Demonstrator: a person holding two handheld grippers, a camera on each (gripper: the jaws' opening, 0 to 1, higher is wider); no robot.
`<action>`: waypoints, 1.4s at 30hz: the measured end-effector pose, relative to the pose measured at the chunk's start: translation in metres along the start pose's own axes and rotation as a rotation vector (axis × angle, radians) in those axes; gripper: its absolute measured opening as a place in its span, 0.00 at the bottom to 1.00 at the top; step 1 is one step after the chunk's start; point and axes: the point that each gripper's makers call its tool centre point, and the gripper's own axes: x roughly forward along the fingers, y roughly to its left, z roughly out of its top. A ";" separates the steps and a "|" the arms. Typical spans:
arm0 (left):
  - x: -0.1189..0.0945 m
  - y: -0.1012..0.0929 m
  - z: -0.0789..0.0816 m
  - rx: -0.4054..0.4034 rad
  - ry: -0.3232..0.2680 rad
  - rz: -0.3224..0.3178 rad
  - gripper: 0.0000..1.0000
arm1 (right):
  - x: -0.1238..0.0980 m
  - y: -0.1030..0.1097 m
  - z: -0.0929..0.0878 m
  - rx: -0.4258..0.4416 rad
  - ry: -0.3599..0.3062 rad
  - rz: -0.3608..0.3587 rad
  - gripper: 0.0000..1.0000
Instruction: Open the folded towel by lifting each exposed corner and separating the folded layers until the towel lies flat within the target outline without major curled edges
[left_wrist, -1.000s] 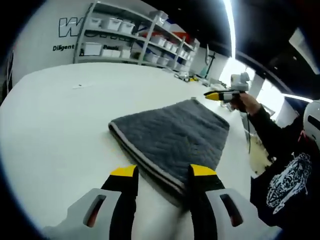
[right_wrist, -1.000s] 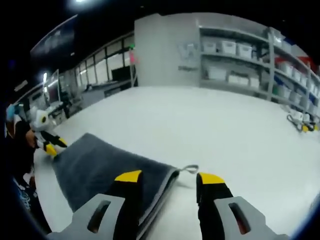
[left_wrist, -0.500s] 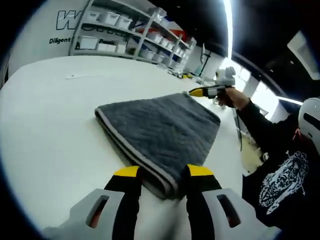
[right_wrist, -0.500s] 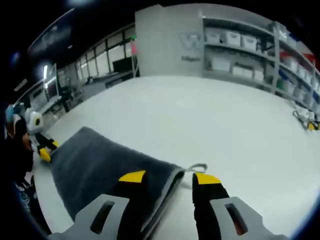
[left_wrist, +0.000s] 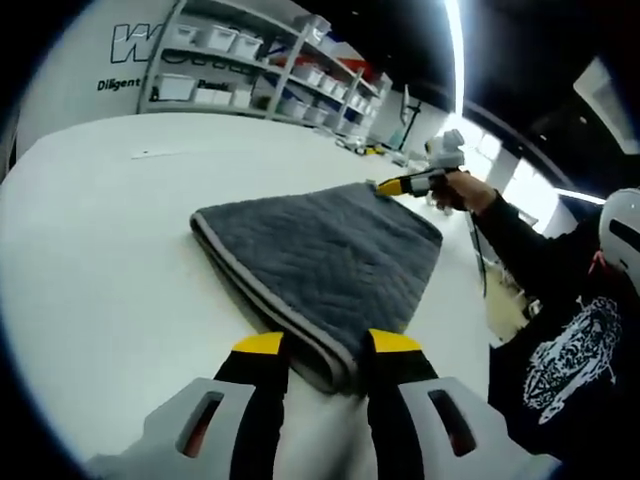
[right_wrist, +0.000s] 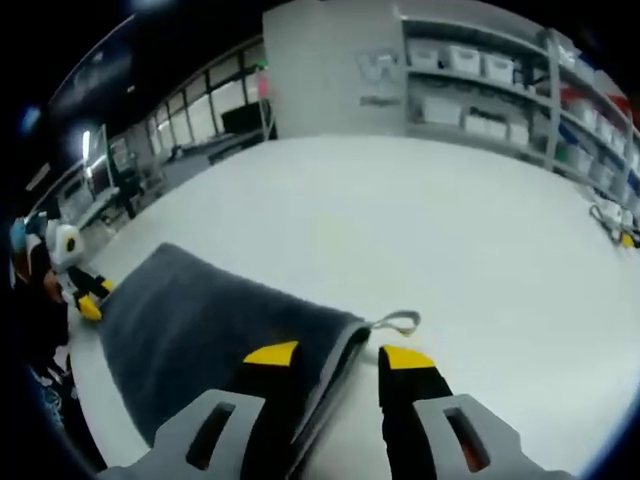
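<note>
Towel (left_wrist: 325, 255) lay folded on the white desk (left_wrist: 110, 260). We had each corner between parted jaws: left tongs (left_wrist: 326, 345) at the near one, right tongs (right_wrist: 340, 356) by the hanging loop (right_wrist: 398, 322). Next, we judged, close and lift.

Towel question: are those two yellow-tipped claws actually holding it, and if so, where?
Each straddles a corner of the folded grey towel: the left gripper the near one, the right gripper the one by the hanging loop. Whether either has clamped shut cannot be told.
</note>
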 end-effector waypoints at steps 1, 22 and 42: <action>0.000 0.000 0.000 0.000 0.002 -0.001 0.26 | 0.001 0.000 0.000 -0.004 0.003 0.000 0.27; -0.001 -0.008 -0.001 -0.011 -0.009 -0.055 0.06 | 0.015 -0.002 -0.001 -0.111 0.060 -0.025 0.09; -0.001 -0.011 -0.003 -0.058 -0.010 -0.086 0.03 | 0.024 -0.012 0.001 -0.126 0.079 -0.018 0.07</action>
